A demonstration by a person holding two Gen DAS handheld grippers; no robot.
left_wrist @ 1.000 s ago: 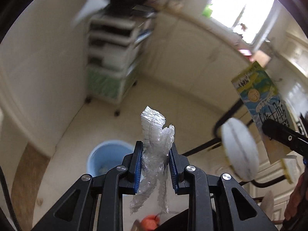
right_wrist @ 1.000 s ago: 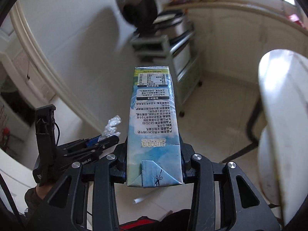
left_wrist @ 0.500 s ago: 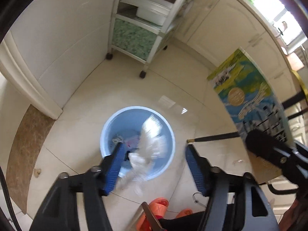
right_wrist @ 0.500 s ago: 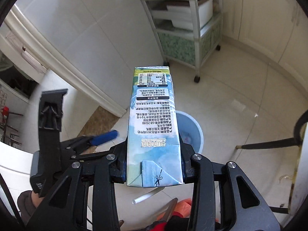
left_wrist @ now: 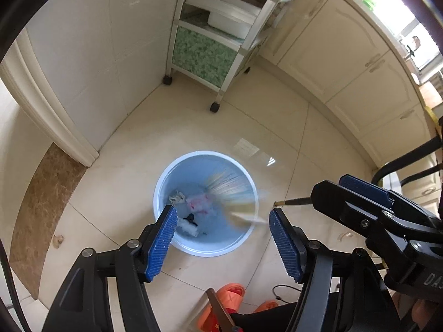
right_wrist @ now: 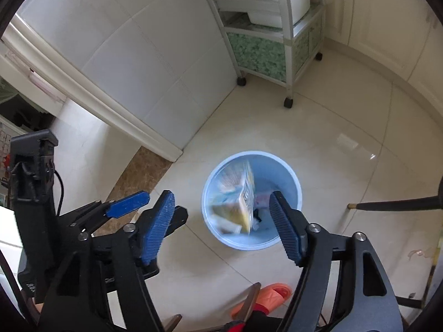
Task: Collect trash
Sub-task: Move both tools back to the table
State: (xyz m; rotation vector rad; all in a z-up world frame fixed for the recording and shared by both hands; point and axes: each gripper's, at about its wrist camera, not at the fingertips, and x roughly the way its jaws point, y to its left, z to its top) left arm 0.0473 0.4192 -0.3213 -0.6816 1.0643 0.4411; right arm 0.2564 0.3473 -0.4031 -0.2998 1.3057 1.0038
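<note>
Cream floor tiles (left_wrist: 193,127) are surrounding a blue bin (left_wrist: 206,203) as the left gripper (left_wrist: 221,221) is opening wide above it, empty. From the right, the right gripper (right_wrist: 218,215) is opening while a blurred carton (right_wrist: 235,202) is tumbling into the bin.

- The carton (right_wrist: 235,202) in the blue bin (right_wrist: 290,182) is motion-blurred, its print unreadable.
- Small scraps (left_wrist: 191,213) at the bin's bottom are too small to identify.
- Orange slippers (left_wrist: 229,296) are partly hidden.

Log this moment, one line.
left gripper: opening, nothing held | right gripper: opening, nothing held | carton: blurred, dropping into blue bin | wrapper: in bin
</note>
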